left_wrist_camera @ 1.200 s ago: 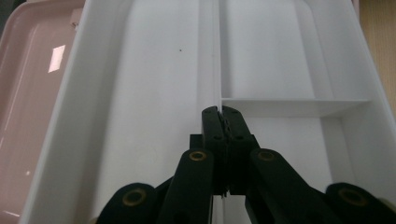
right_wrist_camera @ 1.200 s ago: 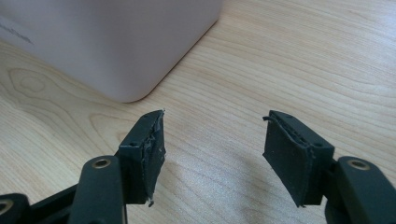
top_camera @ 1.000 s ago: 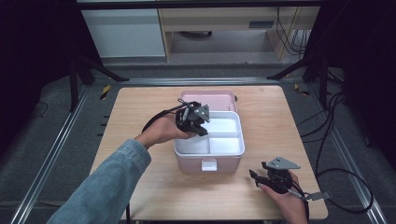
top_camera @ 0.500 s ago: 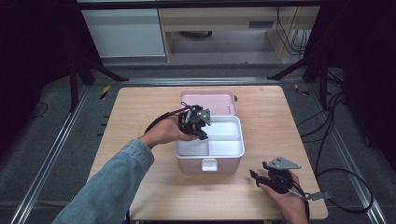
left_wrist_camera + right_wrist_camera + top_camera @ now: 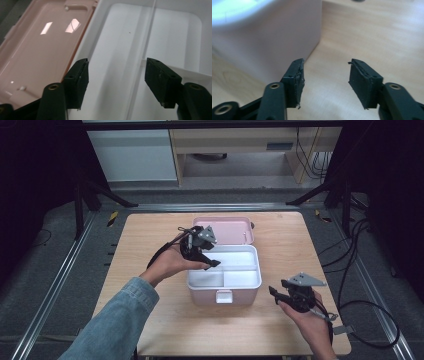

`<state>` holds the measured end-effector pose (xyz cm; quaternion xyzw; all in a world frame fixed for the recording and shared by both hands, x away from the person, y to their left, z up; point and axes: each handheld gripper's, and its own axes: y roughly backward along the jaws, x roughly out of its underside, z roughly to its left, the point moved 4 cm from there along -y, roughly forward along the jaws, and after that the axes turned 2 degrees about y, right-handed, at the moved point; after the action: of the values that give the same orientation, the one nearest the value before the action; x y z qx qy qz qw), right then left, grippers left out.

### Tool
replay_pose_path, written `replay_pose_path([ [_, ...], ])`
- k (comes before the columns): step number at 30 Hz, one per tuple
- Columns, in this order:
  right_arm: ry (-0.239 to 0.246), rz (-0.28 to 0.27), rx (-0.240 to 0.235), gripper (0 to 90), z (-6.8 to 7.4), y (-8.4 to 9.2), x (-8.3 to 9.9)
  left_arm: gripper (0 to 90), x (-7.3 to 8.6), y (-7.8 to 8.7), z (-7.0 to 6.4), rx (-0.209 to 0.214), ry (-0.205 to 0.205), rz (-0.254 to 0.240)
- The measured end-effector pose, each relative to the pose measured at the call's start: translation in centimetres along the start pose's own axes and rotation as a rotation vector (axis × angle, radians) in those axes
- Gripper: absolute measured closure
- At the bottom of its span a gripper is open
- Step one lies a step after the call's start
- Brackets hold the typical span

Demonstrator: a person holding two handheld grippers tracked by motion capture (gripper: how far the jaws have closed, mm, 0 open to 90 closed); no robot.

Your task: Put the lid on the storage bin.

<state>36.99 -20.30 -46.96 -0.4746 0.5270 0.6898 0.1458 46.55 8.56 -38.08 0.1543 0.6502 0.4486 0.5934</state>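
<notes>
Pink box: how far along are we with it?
Done: the pink box stands open, its lid laid flat behind. In hand: the left gripper, open, hangs over the white tray. The right gripper sits open beside the box, holding nothing. Left: no items in the tray compartments that show.

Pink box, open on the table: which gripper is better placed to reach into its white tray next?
Left. The left gripper hangs open over the white tray of the pink box, beside its lid. The right gripper is open too, low beside the box's outer wall.
</notes>
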Motion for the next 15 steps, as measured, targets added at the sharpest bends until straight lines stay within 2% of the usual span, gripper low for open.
replay_pose_path([
  [6, 0.026, 0.001, 0.008, 56.8, -1.2, -0.4, -5.0, 18.0, 0.2, 0.9, 1.1, -0.081, 0.097, -0.041],
  [13, 0.084, 0.020, 0.026, 60.5, -1.6, -2.1, -10.6, 14.5, 0.6, 1.1, 2.3, -0.153, 0.171, -0.044],
  [15, 0.090, 0.023, 0.037, 60.4, -1.8, -2.7, -12.0, 13.7, 0.7, 1.0, 2.9, -0.167, 0.205, -0.052],
])
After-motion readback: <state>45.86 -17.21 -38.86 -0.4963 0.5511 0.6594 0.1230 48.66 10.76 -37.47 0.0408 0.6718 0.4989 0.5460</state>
